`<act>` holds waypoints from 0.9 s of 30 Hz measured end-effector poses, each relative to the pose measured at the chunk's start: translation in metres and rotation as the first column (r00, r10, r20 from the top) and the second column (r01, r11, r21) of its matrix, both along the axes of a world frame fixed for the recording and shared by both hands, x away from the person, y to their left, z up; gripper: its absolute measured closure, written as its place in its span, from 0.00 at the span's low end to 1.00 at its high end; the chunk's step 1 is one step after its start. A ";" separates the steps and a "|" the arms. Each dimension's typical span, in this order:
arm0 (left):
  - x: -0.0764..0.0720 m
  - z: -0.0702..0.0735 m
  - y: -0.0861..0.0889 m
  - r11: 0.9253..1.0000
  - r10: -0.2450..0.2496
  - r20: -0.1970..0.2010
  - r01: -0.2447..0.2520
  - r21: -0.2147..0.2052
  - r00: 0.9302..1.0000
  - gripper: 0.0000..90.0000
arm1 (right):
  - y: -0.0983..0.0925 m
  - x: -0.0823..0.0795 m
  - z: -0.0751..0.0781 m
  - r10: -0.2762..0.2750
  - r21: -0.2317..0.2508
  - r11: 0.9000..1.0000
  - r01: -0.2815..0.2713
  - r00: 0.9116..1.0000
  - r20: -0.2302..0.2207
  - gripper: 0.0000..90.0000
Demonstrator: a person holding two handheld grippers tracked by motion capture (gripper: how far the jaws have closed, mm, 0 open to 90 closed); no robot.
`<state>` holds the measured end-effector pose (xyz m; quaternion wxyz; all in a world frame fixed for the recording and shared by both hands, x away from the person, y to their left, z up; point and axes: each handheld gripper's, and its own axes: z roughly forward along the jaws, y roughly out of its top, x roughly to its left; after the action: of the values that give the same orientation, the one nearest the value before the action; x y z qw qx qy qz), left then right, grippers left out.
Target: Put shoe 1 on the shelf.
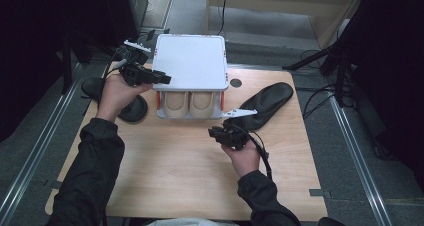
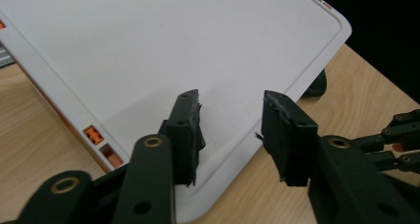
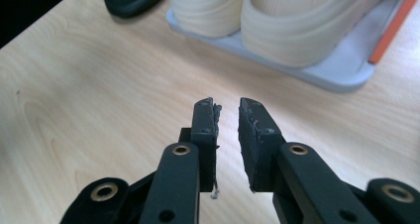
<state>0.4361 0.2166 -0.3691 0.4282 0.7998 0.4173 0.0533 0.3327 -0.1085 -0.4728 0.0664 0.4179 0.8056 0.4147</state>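
From above, the left tongs [image 1: 162,78] sit at the white lid [image 1: 190,61], the right tongs [image 1: 212,132] near the beige shoes [image 1: 190,103] on the bench [image 1: 170,161].

Left gripper view: tongs [image 2: 230,130] gape empty over the lid [image 2: 163,40].

Right gripper view: tongs [image 3: 228,117] are slightly parted, empty, with the shoes [image 3: 277,21] ahead.

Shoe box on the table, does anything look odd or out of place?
A black insole lies loose on the table right of the shoe box, outside it, while the beige shoes sit inside. Nothing looks spilled or damaged.

Lid [image 1: 190,61] hides shoes' [image 1: 189,104] rear, seemingly.
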 end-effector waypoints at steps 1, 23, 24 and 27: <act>-0.001 0.001 0.003 1.000 0.004 0.000 -0.004 -0.007 1.000 0.62 | -0.003 -0.002 0.000 0.004 0.001 1.000 -0.004 1.000 -0.001 0.86; -0.040 0.005 0.050 0.996 0.088 0.024 -0.089 0.018 0.996 0.47 | -0.032 -0.021 0.006 0.112 0.098 0.989 -0.115 0.993 0.033 0.53; -0.042 0.005 0.053 0.996 0.091 0.023 -0.092 0.021 0.996 0.48 | -0.035 -0.023 0.006 0.113 0.099 0.988 -0.116 0.993 0.039 0.53; -0.047 0.003 0.061 0.994 0.105 0.018 -0.105 0.017 0.994 0.55 | -0.043 -0.026 0.005 0.098 0.104 0.989 -0.101 0.995 0.035 0.53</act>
<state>0.3894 0.2777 -0.3662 0.4212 0.7801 0.4544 0.0864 0.3069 -0.1520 -0.4675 0.0351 0.3739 0.8013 0.4657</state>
